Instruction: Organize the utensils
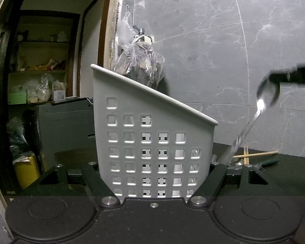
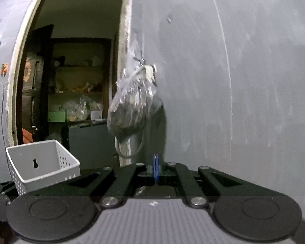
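The left gripper (image 1: 155, 172) is spread wide around the base of the white perforated utensil holder (image 1: 152, 134), a finger against each side wall, the holder standing upright on the dark desk (image 1: 284, 174). In the right wrist view the right gripper (image 2: 156, 170) is pinched narrow, its blue pads (image 2: 156, 167) pressed together on something thin (too edge-on there to identify). The left view shows it blurred at upper right, carrying a metal spoon (image 1: 252, 122) hanging steeply. Beyond the holder's right side lie wooden chopsticks (image 1: 254, 155) and more cutlery (image 1: 260, 165). Farther back, a plastic bag (image 1: 140, 61) hangs on the grey marble wall (image 1: 213, 50).
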